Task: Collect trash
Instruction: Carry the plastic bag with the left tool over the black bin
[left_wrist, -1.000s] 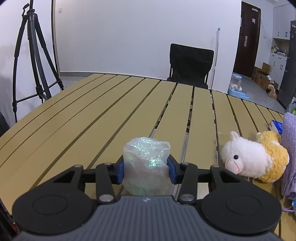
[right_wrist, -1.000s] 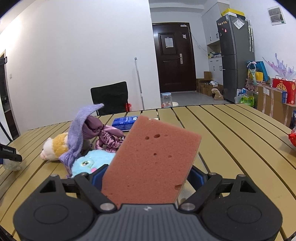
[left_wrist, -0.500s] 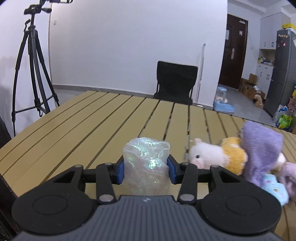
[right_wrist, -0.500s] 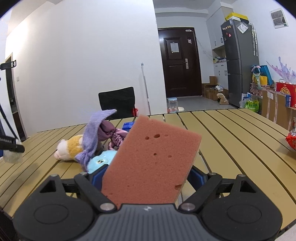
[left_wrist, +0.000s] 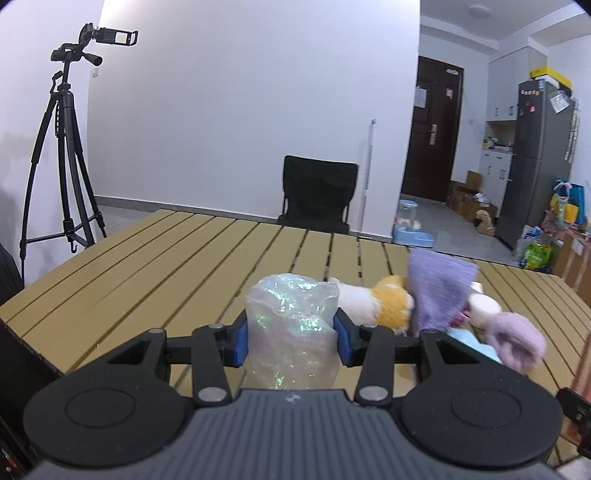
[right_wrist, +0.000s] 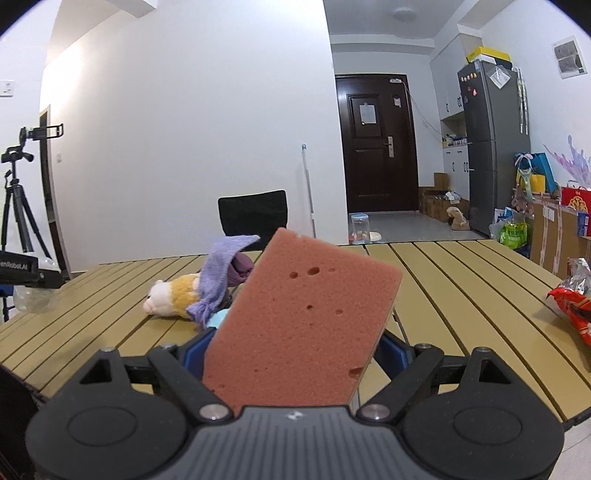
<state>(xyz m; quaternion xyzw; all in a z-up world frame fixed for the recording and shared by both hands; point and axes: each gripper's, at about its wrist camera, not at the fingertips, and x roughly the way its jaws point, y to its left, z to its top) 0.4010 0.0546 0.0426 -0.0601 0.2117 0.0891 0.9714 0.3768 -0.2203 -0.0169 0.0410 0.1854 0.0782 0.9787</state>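
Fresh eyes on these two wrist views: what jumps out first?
The brown sponge fills the middle of the right wrist view, clamped in the right tool. In the left wrist view, the left tool pinches a crumpled iridescent plastic wrapper. Behind both, a pile of plush toys lies on the slatted table.

Slatted tan tabletop (right_wrist: 461, 295), toys and a wrapper sitting on it.
White-and-yellow plush (right_wrist: 173, 295) is lying mid-table, purple cloth (right_wrist: 218, 273) draping over it, light-blue toy (right_wrist: 218, 318) touching; red snack wrapper (right_wrist: 572, 306) is lying at the right edge.
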